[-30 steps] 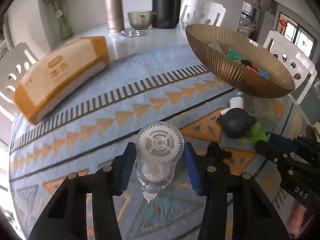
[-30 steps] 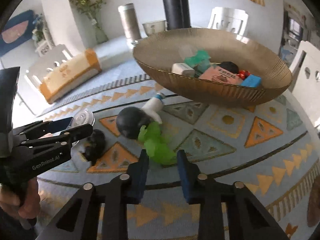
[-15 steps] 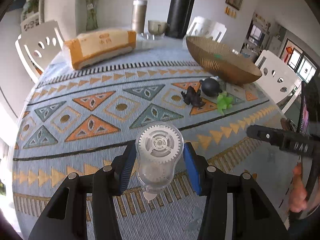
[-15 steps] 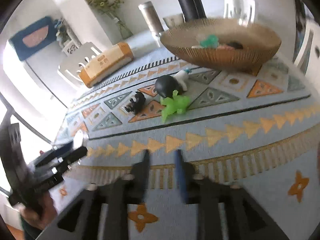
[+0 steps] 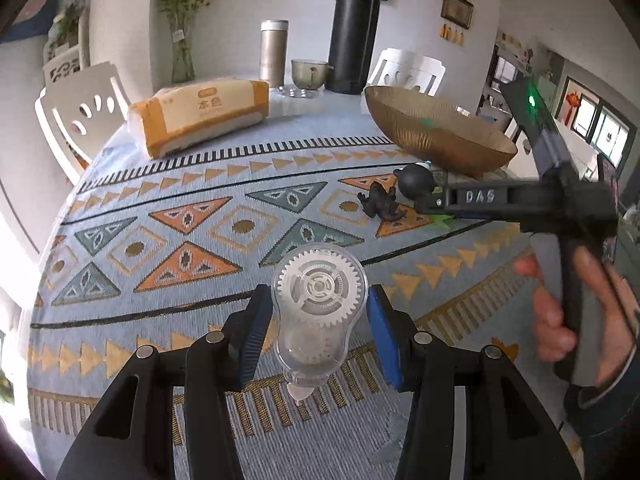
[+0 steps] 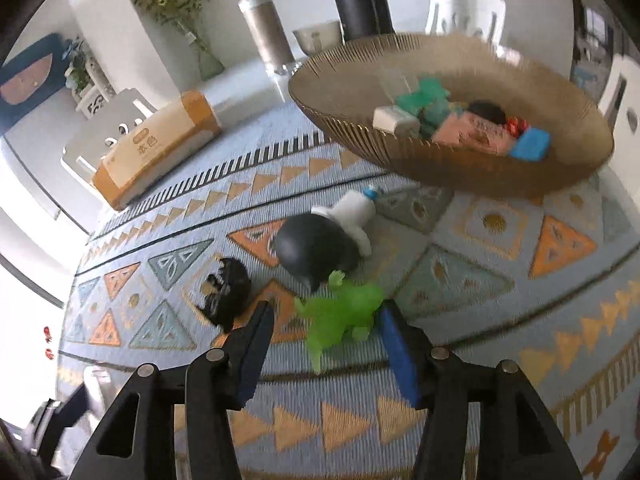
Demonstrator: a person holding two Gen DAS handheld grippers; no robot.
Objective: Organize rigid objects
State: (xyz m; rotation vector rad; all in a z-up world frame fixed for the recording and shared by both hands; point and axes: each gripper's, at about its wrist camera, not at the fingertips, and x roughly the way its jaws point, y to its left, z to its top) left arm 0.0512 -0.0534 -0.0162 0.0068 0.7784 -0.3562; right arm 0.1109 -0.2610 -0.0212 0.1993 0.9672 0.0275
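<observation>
A clear tape dispenser (image 5: 318,312) is pinched between the pads of the left gripper (image 5: 319,334) above the counter (image 5: 168,184). The right gripper's (image 6: 326,346) jaws are opening, with a green toy (image 6: 340,316) seen between them, untouched. Beyond it lie a black toy (image 6: 228,294) and a black ball (image 6: 310,250). Farther off, small items are held in a bowl (image 6: 448,160).

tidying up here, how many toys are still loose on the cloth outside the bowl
3: a green figure between the right gripper's fingers, a black-and-white figure just behind it, and a dark figure to their left. The bowl may hide others.
</observation>
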